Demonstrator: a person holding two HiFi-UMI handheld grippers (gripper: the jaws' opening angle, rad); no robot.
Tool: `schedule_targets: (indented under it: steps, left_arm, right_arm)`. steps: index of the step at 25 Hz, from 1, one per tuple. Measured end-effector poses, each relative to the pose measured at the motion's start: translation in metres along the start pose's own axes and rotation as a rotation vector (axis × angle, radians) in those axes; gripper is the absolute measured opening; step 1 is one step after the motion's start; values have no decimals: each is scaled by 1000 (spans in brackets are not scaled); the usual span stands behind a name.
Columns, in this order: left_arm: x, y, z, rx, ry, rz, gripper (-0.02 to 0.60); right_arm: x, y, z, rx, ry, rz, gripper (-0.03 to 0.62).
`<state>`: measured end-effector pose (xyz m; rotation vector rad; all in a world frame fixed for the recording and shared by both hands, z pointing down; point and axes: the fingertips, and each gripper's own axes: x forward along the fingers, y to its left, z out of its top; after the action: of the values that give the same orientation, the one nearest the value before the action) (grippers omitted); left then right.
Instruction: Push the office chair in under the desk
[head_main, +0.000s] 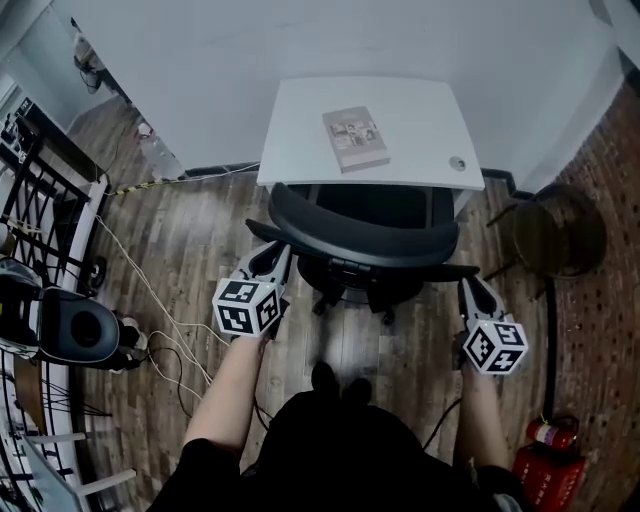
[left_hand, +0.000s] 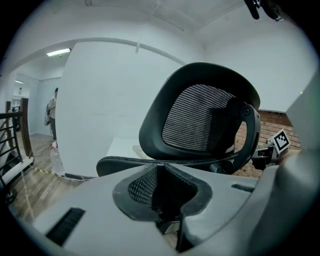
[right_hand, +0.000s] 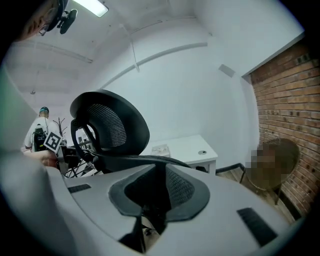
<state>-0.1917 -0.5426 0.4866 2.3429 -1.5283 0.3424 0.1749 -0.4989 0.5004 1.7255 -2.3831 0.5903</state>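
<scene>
Two narrow pinches: left gripper (head_main: 281, 254) closed on the left armrest (head_main: 262, 232) tip, right gripper (head_main: 470, 287) on the right armrest (head_main: 452, 270) tip; office chair (head_main: 365, 240) stands at the near edge of the desk (head_main: 300, 130); backrest and desktop hide its seat; its base barely shows.

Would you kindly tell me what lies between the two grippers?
The office chair fills the stretch from the left gripper to the right gripper, as the head view shows.
</scene>
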Motion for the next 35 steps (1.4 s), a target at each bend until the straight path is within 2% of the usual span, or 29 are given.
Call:
schedule_targets:
  steps: [7,14,17,20,24,28,35]
  left_arm:
    - [7,4,1,15,-11,-59,38]
    - [5,4,0,9,-17,-89,38]
    - [2,2,-5,5,-9,-105,38]
    - [-3,-3,-4,28,2,-114,38]
    - [-16,-12,4,82,11,-84,38]
    - [-31,-24,15,99,10,-54,38]
    - [-57,-48,46,122,-28,-66,38]
  right_arm:
    - [2,-2,-3,39,-24,-40,57]
    - [1,-2,-3,33,-17,-90,54]
    - [-7,8,1,-5,-43,-107,12]
    - [-11,25,10,-36,-55,-85,9]
    - [-18,44,25,-49,-71,-38,5]
    - [-30,68,50,-69,-130,8,5]
    - [-59,99,95,-117,-233,84,3]
